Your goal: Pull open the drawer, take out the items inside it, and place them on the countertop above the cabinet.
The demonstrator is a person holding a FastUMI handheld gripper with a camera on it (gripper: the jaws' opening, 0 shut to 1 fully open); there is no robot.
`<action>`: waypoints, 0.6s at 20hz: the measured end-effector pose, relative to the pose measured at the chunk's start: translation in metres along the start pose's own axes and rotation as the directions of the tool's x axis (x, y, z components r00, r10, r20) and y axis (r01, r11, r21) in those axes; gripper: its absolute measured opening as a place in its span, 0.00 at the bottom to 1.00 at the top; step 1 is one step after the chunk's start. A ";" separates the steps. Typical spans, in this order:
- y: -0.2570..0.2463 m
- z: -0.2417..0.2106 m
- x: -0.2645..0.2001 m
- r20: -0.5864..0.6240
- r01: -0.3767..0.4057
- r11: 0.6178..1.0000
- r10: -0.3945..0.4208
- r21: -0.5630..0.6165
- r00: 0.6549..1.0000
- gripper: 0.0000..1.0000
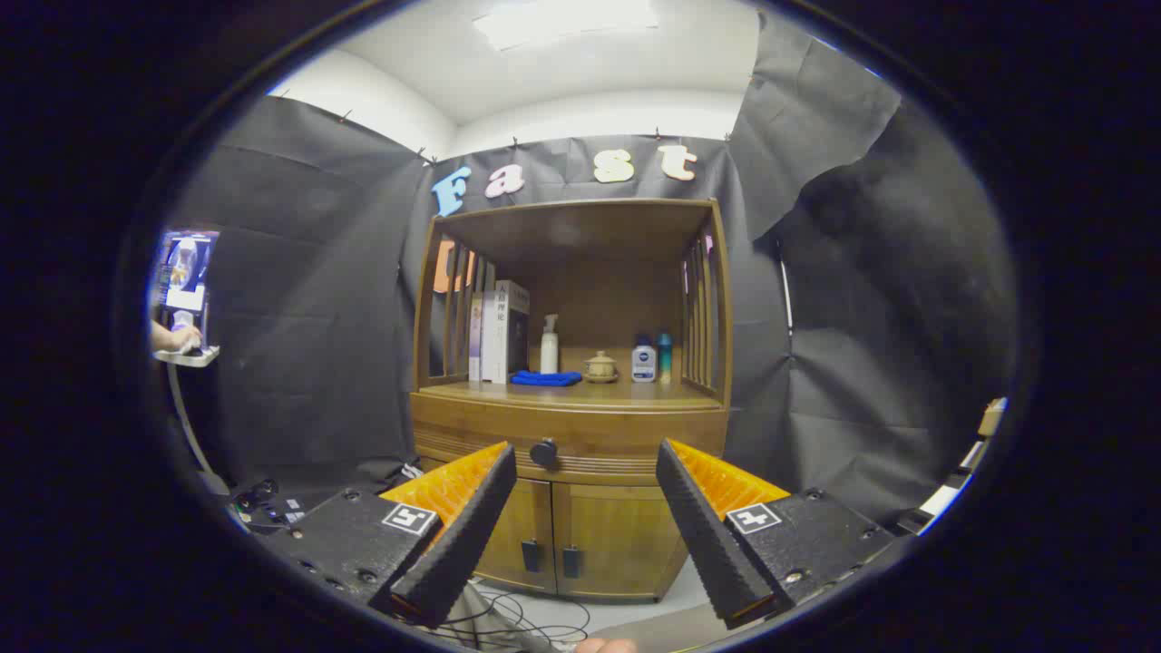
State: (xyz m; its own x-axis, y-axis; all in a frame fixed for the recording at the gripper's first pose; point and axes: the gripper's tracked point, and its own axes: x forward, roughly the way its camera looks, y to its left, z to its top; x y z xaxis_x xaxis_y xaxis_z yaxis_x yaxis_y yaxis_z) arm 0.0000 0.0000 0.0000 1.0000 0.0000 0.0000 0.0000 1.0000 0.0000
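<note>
Gripper [586, 470] released, fingers spread wide, holding nothing, well back from the wooden cabinet [571, 508]. Drawer [570, 446] shut, its dark round knob [543, 453] showing between the fingertips, nearer the left finger. Open air between fingers and drawer front. Countertop [626, 395] above: books [499, 331] left, blue cloth [546, 378], spray bottle [549, 345], small teapot [600, 367], two bottles [652, 359] right; front edge bare. Two closed doors [562, 540] below. Cables [535, 617] on floor.
</note>
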 end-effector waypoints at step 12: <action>-0.004 -0.005 0.002 -0.020 0.004 1.000 -0.004 0.001 1.000 1.00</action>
State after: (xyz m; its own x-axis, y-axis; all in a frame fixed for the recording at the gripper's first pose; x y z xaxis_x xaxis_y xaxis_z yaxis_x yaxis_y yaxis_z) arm 0.0016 -0.0040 -0.0054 0.9998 -0.0038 -0.0202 0.0038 1.0000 0.0008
